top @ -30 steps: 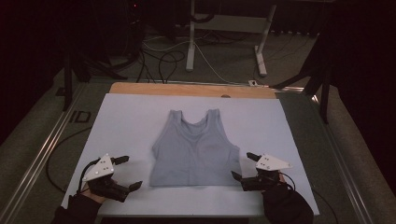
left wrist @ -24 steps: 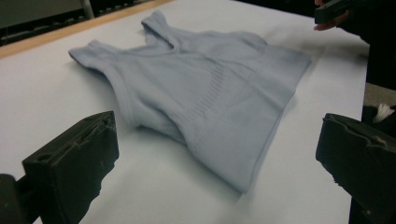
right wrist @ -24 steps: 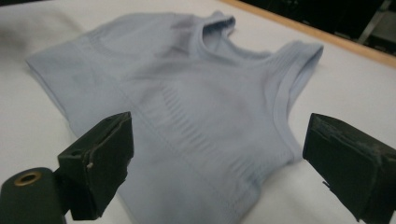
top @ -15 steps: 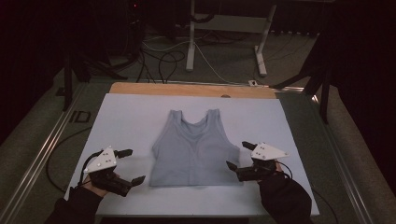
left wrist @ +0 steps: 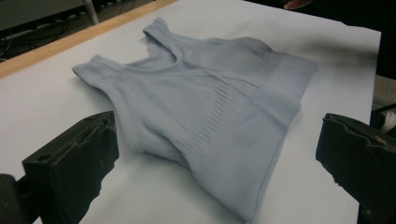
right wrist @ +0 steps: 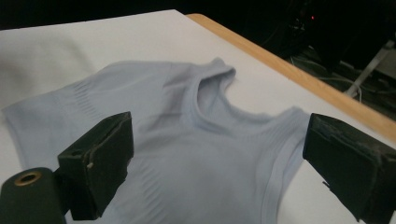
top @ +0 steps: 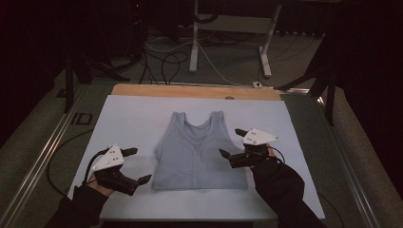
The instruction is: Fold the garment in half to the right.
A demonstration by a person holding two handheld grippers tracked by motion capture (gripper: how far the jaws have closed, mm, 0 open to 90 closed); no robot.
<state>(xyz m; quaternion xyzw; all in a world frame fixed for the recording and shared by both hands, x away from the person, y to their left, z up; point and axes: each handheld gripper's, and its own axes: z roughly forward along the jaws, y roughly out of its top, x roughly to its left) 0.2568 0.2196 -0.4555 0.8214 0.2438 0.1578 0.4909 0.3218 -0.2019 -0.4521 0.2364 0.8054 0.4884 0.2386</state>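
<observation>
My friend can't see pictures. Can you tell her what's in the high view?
A small pale grey sleeveless top lies flat on a white table sheet. A person's left gripper and right gripper, both open, sit at the top's two sides.

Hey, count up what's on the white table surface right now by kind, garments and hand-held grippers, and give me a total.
Pale blue tank tops: 1, the pale blue tank top, lying flat on the white table cover.
Hand-held grippers: 2, the left hand-held gripper and the right hand-held gripper, each with its jaws open, one at each side of the top.
Total: 3
</observation>
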